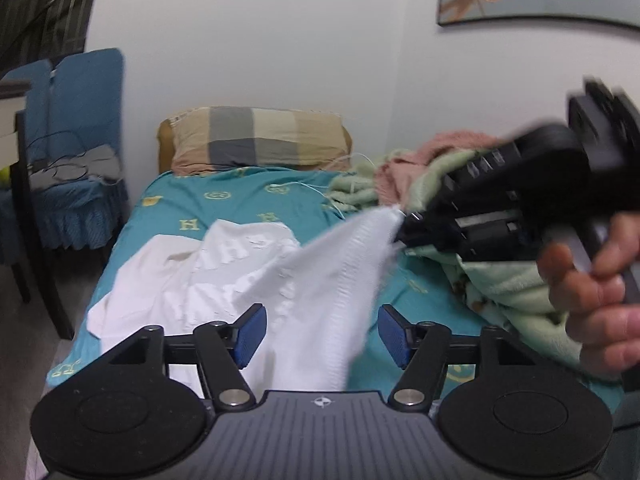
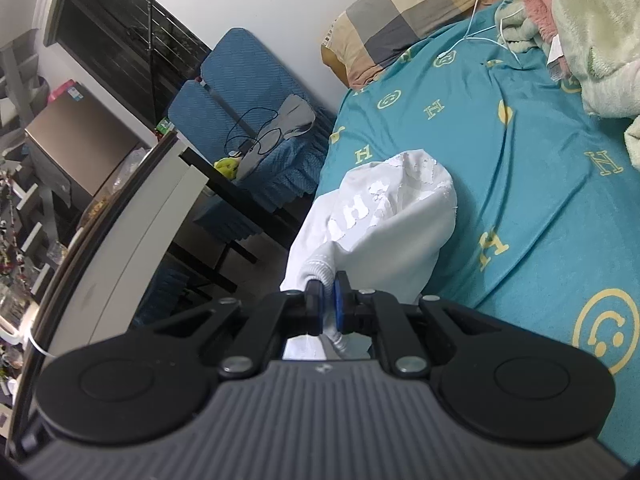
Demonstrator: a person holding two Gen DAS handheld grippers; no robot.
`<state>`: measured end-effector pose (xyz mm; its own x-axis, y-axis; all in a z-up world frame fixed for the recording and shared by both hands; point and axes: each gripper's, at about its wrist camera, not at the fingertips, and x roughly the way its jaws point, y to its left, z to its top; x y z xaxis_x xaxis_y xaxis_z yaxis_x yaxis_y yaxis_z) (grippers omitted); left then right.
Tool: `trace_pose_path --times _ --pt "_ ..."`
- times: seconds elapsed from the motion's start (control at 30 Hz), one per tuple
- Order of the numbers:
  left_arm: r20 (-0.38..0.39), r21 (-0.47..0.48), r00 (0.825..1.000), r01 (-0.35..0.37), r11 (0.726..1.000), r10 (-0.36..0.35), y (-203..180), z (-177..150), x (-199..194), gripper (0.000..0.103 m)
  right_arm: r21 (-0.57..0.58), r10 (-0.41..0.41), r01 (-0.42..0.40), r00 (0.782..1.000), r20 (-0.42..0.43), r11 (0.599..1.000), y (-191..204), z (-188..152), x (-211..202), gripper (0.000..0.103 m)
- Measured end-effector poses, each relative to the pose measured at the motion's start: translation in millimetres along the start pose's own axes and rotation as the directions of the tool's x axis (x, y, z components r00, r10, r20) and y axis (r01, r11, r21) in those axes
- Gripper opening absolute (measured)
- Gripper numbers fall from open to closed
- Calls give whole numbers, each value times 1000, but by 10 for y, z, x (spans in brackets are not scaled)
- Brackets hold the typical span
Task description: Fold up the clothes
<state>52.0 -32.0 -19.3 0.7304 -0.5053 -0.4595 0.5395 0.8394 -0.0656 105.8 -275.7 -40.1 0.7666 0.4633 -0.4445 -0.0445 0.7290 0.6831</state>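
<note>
Teal bedding (image 1: 240,204) printed with yellow letters covers the bed, with bare sheet open at 12 o'clock toward the checked pillow (image 1: 256,140). At 3 o'clock a heap of green and pink blankets (image 1: 500,284) crowds that side; at 9 o'clock the mattress edge drops to the floor beside a blue chair (image 1: 80,152).

On the sheet lies the white garment (image 1: 224,276), partly lifted, its long axis rising from 7 o'clock toward 2 o'clock. The right gripper (image 2: 328,304) pinches the garment's ribbed edge between closed pads. The left gripper (image 1: 320,332) hangs wide open, a stretched fold of the garment hanging between its fingers.
</note>
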Motion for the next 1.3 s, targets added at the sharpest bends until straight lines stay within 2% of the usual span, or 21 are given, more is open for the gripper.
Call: trace_pose_path --times 0.07,0.13,0.2,0.3,0.37,0.4,0.43,0.5,0.6,0.63,0.7,0.77,0.83,0.9,0.97,1.07,1.13,1.2,1.3 --pt "-1 22 999 -44 999 44 -144 -67 101 69 3 13 -13 1000 -4 1000 -1 13 -10 8" --pt "-4 7 992 -129 992 129 -232 -119 215 71 6 21 -21 1000 -5 1000 -1 24 -21 8" --pt "-13 -31 967 -253 967 253 -234 -166 312 72 12 25 -25 1000 -1 1000 -6 22 -29 8" --pt "-35 -101 906 -423 901 422 -206 -232 432 72 20 20 -20 1000 25 1000 -19 30 -53 8" --pt "-62 -235 874 -482 844 482 -12 -249 365 75 24 -6 5 999 46 1000 -46 39 -68 8" --pt "-71 -297 861 -500 813 503 80 -255 320 75 16 -25 24 999 43 1000 -54 24 -44 8" --pt "-62 -349 856 -501 792 513 151 -249 246 75 2 -47 47 998 31 999 -57 -3 -2 8" --pt "-27 -406 838 -507 760 544 224 -205 95 75 -28 -92 92 996 10 995 -63 -56 83 8" --pt "46 -457 833 -473 753 551 250 -121 -83 75 -73 -160 158 987 -20 985 -73 -136 211 9" --pt "70 -467 831 -462 754 552 256 -94 -138 74 -86 -180 177 983 -31 981 -78 -170 250 12" --pt "116 -460 830 -442 770 546 245 -46 -222 71 -109 -217 211 975 -52 971 -92 -249 324 20" --pt "149 -442 836 -421 792 528 234 13 -265 70 -144 -275 263 959 -71 954 -93 -335 401 22" --pt "164 -432 839 -412 802 519 257 59 -297 68 -172 -321 302 942 -93 937 -88 -417 471 33" --pt "166 -429 837 -415 802 522 289 82 -316 68 -202 -378 355 921 -90 913 -74 -498 509 38" --pt "157 -432 832 -426 795 531 351 80 -323 68 -199 -455 445 890 -5 873 -25 -558 415 39" --pt "143 -446 835 -425 788 532 469 78 -315 67 -129 -448 471 877 173 873 55 -507 99 39" --pt "141 -455 841 -413 789 522 540 76 -320 66 -123 -446 496 845 295 859 144 -436 -104 41" --pt "139 -463 847 -402 790 513 610 74 -325 66 -116 -442 503 830 341 856 143 -379 -190 44" --pt "163 -454 863 -365 813 479 597 96 -340 64 -86 -463 510 829 313 856 16 -345 -145 44"
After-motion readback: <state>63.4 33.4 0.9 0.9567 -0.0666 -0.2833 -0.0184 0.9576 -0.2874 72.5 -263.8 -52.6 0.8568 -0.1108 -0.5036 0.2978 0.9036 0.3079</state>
